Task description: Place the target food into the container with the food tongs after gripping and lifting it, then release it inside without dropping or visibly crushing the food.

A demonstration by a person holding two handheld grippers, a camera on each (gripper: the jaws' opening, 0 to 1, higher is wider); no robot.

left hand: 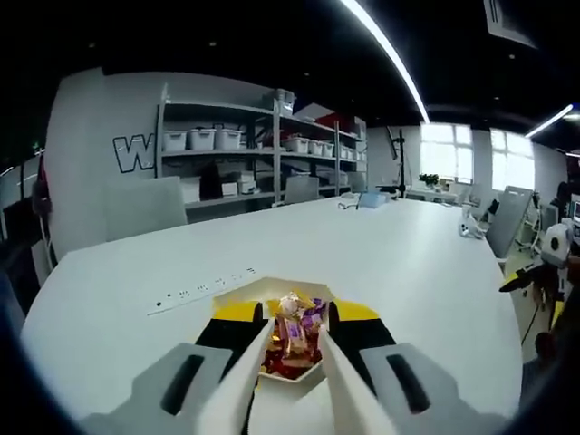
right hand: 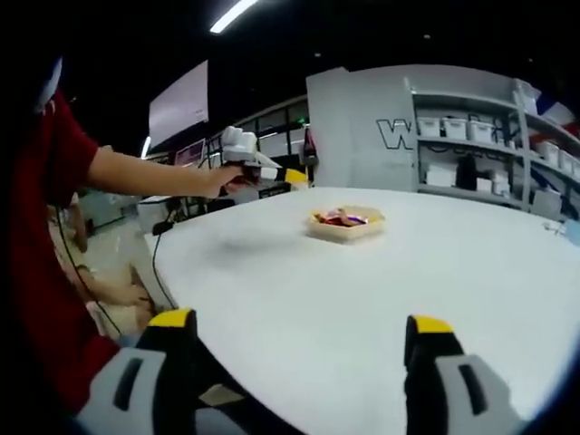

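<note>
Left gripper [left hand: 294, 340] raised above the container [left hand: 292, 370], white tongs [left hand: 237, 385] fixed along its jaws and narrowed onto a wrapped sweet [left hand: 290, 306]; clamped on it at the tips, held just over the heap, probably to keep any drop short. Grip looks light, wrapper not visibly flattened. Container: shallow pale tray holding mixed wrapped sweets, red, purple and gold. Seen in the right gripper view standing well in from the table [right hand: 362, 290] edges, toward the far side, with the left gripper held off beside it. Right gripper [right hand: 299, 362] idle at the near table edge, jaws wide apart, nothing between them.
</note>
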